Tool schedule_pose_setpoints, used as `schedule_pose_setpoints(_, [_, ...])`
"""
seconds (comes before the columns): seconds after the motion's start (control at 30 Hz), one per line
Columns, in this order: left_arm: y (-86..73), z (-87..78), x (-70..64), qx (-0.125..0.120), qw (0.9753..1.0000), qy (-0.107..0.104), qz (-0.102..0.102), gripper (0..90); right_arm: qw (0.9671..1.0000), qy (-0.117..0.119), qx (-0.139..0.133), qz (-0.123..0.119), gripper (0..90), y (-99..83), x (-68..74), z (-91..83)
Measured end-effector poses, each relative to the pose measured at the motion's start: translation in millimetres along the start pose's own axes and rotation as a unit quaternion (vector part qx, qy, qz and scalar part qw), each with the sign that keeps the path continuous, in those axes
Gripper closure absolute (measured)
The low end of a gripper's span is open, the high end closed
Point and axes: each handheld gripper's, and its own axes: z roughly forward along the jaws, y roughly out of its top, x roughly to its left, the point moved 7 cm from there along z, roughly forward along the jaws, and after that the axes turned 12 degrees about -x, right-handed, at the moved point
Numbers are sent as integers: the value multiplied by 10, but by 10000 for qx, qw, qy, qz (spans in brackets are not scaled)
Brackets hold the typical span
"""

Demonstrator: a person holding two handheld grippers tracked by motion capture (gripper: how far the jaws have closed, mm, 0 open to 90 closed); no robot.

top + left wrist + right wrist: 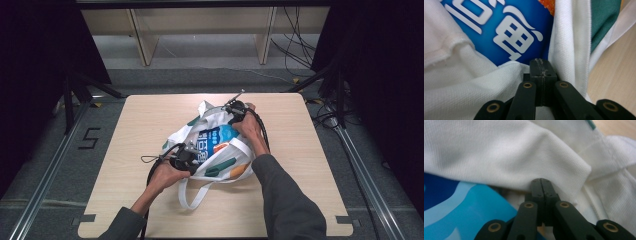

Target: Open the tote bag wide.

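Two grippers are on the white tote bag (210, 145), which lies near the middle of the wooden table (135, 150) with a blue packet (215, 140) showing in its mouth. Starting from my left: my left forearm comes up from the bottom edge at a slant toward the right, the hand wrapped around the left gripper (192, 157) at the bag's near-left rim. In the left gripper view, its jaws are pressed together with white cloth bunched right at the tips; I read that as pinching the rim of the bag, just below the white lettering of the packet. A loose white handle (192, 192) of the bag trails toward me on the wood. Over to the right, my right arm, in a dark sleeve (285, 195), reaches farther forward and bends inward at the wrist, the hand curled over the right gripper (231, 114) at the bag's far rim. In the right gripper view, those jaws are also closed tight, nipping a fold of the white fabric above the packet's light-blue face.
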Motion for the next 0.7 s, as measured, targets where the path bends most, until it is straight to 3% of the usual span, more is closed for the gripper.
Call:
schedule_pose_setpoints(0.03, [0,0,0,0,10000,0,0,890,9999,8,-18,-117,900,29,11,-42])
schedule_pose_setpoints(0.1, [118,-74,68,-238,9997,-26,-82,881,9999,52,-77,-72,900,63,30,-115])
schedule_pose_setpoints(0.17, [365,-157,168,-608,9978,119,-217,874,9982,186,-537,-207,899,169,17,-362])
schedule_pose_setpoints(0.2, [365,-157,168,-608,9978,119,-217,874,9982,186,-537,-207,899,169,17,-362])
schedule_pose_setpoints(0.23, [507,-180,253,-652,9976,193,-160,874,9976,267,-614,-148,898,185,52,-431])
schedule_pose_setpoints(0.3, [693,-95,399,-602,9971,341,-307,873,9928,740,-844,-421,898,163,277,-674])
schedule_pose_setpoints(0.33, [693,-95,399,-602,9971,341,-307,873,9928,740,-844,-421,898,163,277,-674])
schedule_pose_setpoints(0.37, [758,-13,476,-522,9972,399,-352,873,9912,914,-836,-476,900,131,343,-717])
schedule_pose_setpoints(0.47, [825,178,685,-237,9960,625,-589,873,9873,1235,-522,-856,900,-102,543,-852])
schedule_pose_setpoints(0.57, [788,269,879,26,9927,941,-751,893,9837,1368,-438,-1085,900,-303,583,-971])
schedule_pose_setpoints(0.63, [716,265,989,197,9904,1146,-747,894,9829,1506,-391,-985,900,-456,594,-1081])
schedule_pose_setpoints(0.67, [608,219,1147,569,9848,1562,-506,895,9817,1627,-315,-935,900,-548,598,-1128])
schedule_pose_setpoints(0.7, [518,159,1277,874,9786,1835,-311,897,9817,1511,49,-1160,900,-726,570,-1150])
